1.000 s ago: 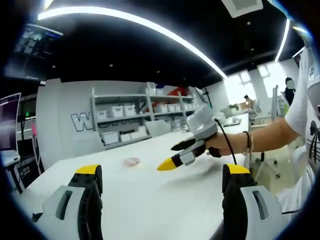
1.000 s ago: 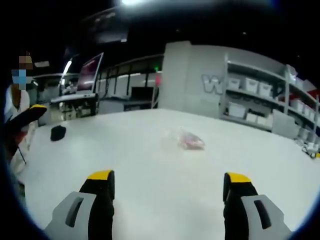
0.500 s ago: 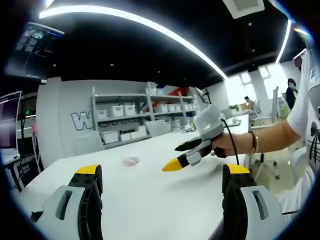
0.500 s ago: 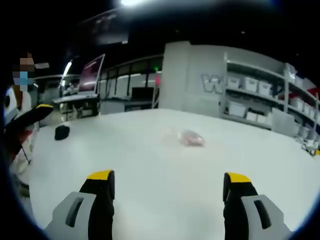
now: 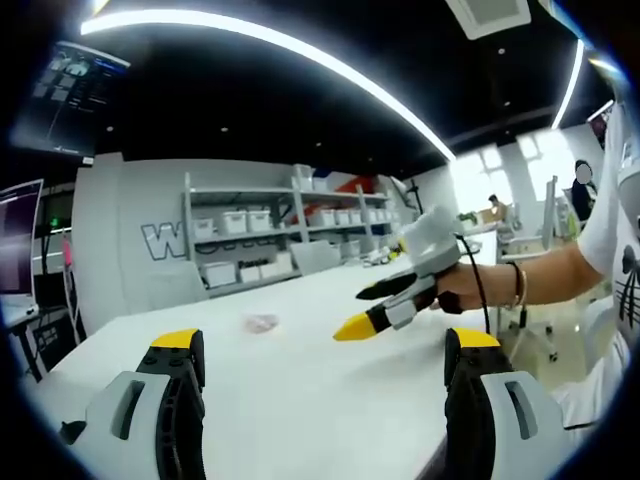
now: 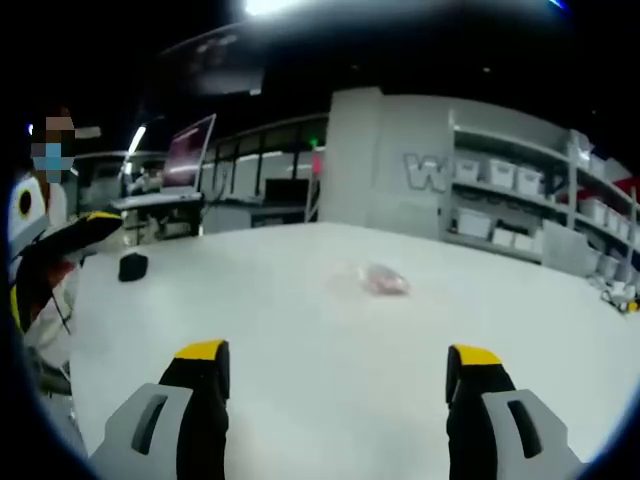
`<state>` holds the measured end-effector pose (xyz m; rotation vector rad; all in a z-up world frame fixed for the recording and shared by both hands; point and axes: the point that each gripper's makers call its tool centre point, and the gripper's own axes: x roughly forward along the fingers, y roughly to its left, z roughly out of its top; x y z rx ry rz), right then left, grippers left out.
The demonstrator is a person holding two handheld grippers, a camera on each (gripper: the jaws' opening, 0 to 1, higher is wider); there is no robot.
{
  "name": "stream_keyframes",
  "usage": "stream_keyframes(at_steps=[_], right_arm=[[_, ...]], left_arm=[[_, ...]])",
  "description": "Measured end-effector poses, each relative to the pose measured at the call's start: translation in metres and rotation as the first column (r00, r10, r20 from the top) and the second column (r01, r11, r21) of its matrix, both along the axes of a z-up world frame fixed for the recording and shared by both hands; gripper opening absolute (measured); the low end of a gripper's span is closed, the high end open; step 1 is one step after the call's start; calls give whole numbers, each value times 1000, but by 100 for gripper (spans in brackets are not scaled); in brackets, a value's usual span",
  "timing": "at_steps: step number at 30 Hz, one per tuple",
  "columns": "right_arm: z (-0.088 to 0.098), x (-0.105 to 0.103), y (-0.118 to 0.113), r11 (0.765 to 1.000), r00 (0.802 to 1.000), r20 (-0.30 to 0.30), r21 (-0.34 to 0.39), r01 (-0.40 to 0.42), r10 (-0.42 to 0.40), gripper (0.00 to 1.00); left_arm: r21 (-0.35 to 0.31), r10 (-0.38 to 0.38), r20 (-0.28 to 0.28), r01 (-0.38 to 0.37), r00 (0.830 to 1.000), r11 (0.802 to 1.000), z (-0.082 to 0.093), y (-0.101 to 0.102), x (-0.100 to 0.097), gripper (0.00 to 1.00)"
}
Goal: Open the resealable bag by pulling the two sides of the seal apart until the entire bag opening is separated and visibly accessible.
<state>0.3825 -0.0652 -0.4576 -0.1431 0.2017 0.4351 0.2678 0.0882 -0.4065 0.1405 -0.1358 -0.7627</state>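
Both claws are wide open with nothing in them. The left claw (image 5: pixel 324 360) sits at the bottom of the left gripper view, the right claw (image 6: pixel 338 368) at the bottom of its own. The resealable bag (image 6: pixel 383 281) lies flat mid-frame on the white surface (image 6: pixel 300 330), well apart from both claws, looking small and pinkish.

White table (image 6: pixel 330 330), small black object (image 6: pixel 132 266), shelves of bins (image 5: pixel 270 235)

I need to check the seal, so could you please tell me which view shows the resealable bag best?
The right gripper view: the resealable bag lies nearer on the table. The left gripper view gives a smaller, blurrier patch.
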Motion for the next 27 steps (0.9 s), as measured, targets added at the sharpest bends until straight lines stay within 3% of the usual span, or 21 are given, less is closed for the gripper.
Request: stream_keyframes(at_steps=[27], right_arm=[[-4,-27,-6,999,1000,18,34,12,-12,90]], left_arm=[[-21,9,-13,-9,1000,1000,-4,4,9,99]])
